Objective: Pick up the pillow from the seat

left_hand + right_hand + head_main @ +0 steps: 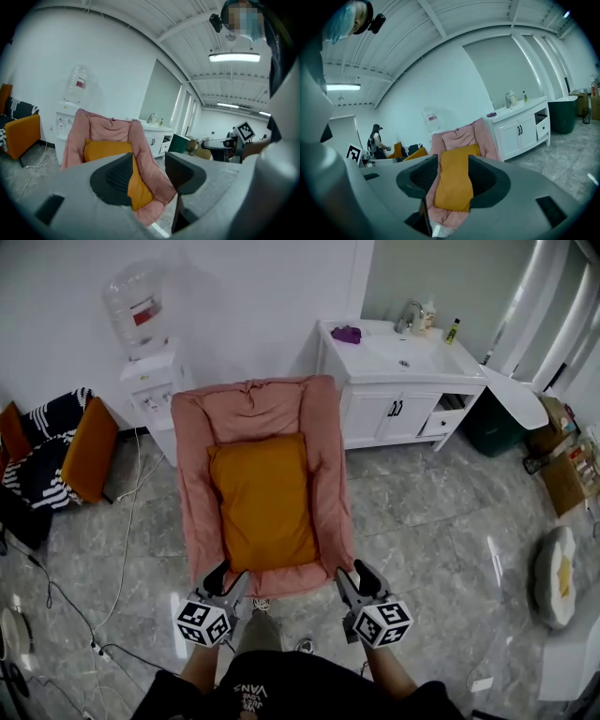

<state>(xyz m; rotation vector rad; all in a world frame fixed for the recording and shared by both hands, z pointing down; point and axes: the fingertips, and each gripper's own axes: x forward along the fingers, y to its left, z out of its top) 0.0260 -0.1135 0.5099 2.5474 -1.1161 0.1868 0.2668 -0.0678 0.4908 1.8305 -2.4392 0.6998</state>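
Two grippers hang just in front of the seat's [325, 442] near edge: the left gripper [228, 579] at its left corner and the right gripper [356, 576] at its right corner. Each carries a cube with black-and-white square markers at its rear.

Left gripper: jaws stand moderately apart. The ribbed dark pads face each other across a clear gap with nothing between them, and neither touches fabric.

Right gripper: jaws likewise apart and empty. The seat shows through the gap, farther off.

The pillow [264, 502] is a soft, rectangular cushion in mustard-orange cloth. It lies flat in the middle of the seat, its long side running from back to front. Its lower edge ends short of the seat's front lip, so it sits apart from both grippers.

The seat is draped in a loose pink cover (creased, with padded rolls along both sides and the back).

Surroundings:
- Glossy grey marble-pattern floor [412, 512], with thin cables [122, 521] trailing at the left.
- White water dispenser [150, 381] carrying a clear bottle, behind the seat.
- White cabinet [394, 413] with a basin, at the right rear.
- Orange chair [90, 448] at the far left.
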